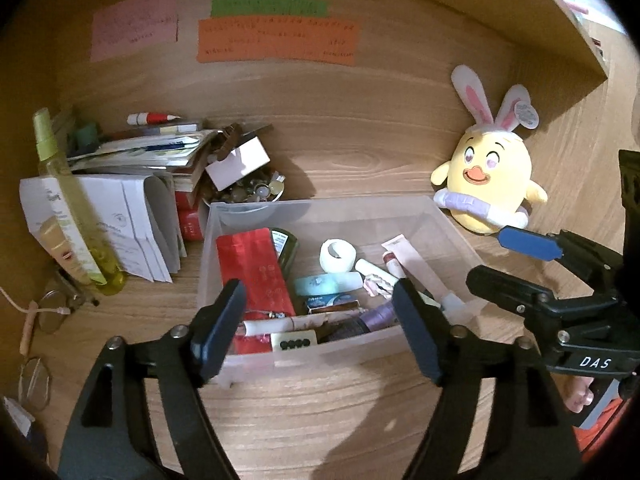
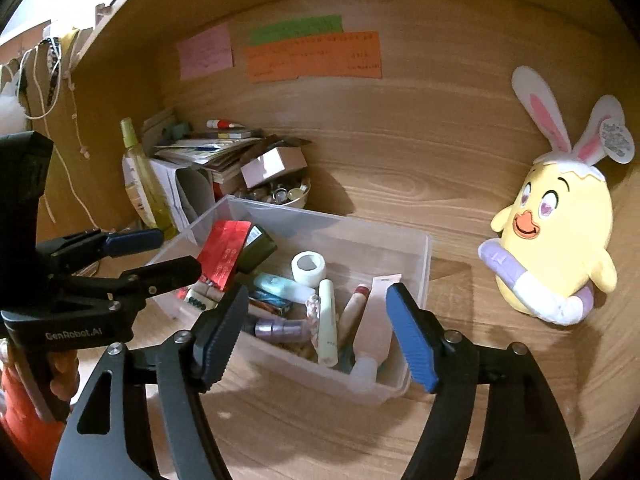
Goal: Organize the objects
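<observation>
The left tool [image 1: 320, 328] is hovering spread at the lower centre of its frame, gripping nothing. The right tool [image 2: 316, 332] is likewise gaping, empty. Beyond both, the clear plastic bin [image 1: 420, 208] is sitting mid-frame on the tabletop [image 1: 320, 408], holding cosmetics and a red pouch [image 1: 256, 272]. A yellow plush chick [image 2: 560, 240] is leaning at the right.

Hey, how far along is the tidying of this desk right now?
Looks done: the clear bin already holds small things, such as the red pouch and white tape roll. In hand: nothing; the left gripper and right gripper are both open and empty in front of the bin. Left: the pile of papers, the yellow spray bottle and the glasses still sit outside it.
</observation>
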Motion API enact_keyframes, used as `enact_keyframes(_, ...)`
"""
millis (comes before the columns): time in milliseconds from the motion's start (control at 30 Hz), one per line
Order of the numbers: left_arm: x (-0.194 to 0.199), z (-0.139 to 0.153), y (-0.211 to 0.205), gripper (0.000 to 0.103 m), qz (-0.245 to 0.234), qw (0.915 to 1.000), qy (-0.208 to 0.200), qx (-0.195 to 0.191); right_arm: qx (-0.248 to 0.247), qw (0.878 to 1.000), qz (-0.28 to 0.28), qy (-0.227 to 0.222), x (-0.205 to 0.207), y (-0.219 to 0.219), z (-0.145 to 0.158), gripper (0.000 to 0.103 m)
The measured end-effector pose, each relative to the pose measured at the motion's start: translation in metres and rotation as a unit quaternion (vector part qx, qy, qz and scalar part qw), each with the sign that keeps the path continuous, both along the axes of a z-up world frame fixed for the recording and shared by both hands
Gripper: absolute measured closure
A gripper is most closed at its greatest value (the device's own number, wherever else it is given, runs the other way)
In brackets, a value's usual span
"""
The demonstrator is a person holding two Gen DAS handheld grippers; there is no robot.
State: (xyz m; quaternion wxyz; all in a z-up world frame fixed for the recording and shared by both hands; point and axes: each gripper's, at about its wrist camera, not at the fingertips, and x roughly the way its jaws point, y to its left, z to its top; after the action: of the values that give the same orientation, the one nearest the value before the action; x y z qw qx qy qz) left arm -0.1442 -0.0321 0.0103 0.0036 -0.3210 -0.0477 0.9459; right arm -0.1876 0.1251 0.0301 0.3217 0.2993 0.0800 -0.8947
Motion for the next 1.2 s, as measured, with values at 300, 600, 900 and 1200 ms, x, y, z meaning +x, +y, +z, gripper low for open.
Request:
enact_keyframes(300,0.019,-0.003,0.003,0.008,0.013,0.9998,0.014,-0.010,0.009,1.000,-0.005,0.009,0.017,0.002,-0.008,0.020)
enact_keyframes(600,0.027,-0.016,0.003,0.007,0.014,0.9999,0.003,-0.003,0.008,1.000,-0.015,0.000,0.029,0.005,-0.019,0.019)
enact_keyframes(900,0.031,-0.020,0.004,0.007,0.013,0.9999,0.001,-0.007,0.004,1.000,-0.020,-0.011,0.029,0.007,-0.024,0.019)
enact_keyframes(1200,0.031,-0.018,0.007,0.007,0.005,1.0000,0.004,-0.004,0.001,1.000,-0.020,-0.007,0.031,0.008,-0.021,0.019)
